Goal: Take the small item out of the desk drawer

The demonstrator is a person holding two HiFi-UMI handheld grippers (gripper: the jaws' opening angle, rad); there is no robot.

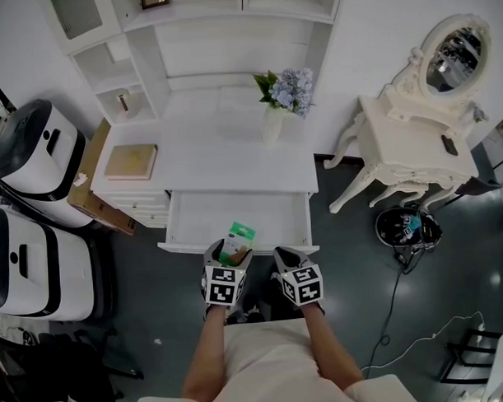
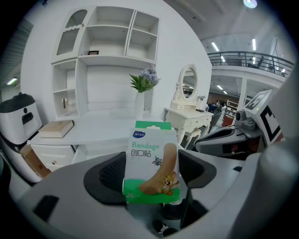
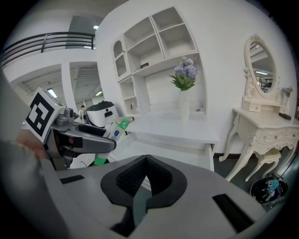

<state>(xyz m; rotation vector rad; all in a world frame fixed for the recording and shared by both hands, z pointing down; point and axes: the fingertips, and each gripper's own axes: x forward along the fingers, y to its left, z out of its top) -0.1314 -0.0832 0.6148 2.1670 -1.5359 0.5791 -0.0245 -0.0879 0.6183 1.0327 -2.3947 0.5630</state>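
A green and white bandage packet (image 2: 152, 163) stands upright between the pads of my left gripper (image 2: 152, 175), which is shut on it. In the head view the packet (image 1: 236, 243) sits above the front edge of the open white desk drawer (image 1: 195, 223), with the left gripper (image 1: 225, 267) just below it. My right gripper (image 1: 288, 265) hangs beside it to the right, shut with nothing held; its pads (image 3: 156, 179) meet in the right gripper view. There the packet (image 3: 113, 130) and left gripper show at the left.
The white desk (image 1: 233, 151) carries a book (image 1: 131, 161) at its left and a vase of flowers (image 1: 281, 100) at the back. A hutch of shelves (image 1: 131, 52) rises behind. A white dressing table with mirror (image 1: 414, 133) stands right. Two white machines (image 1: 29, 204) stand left.
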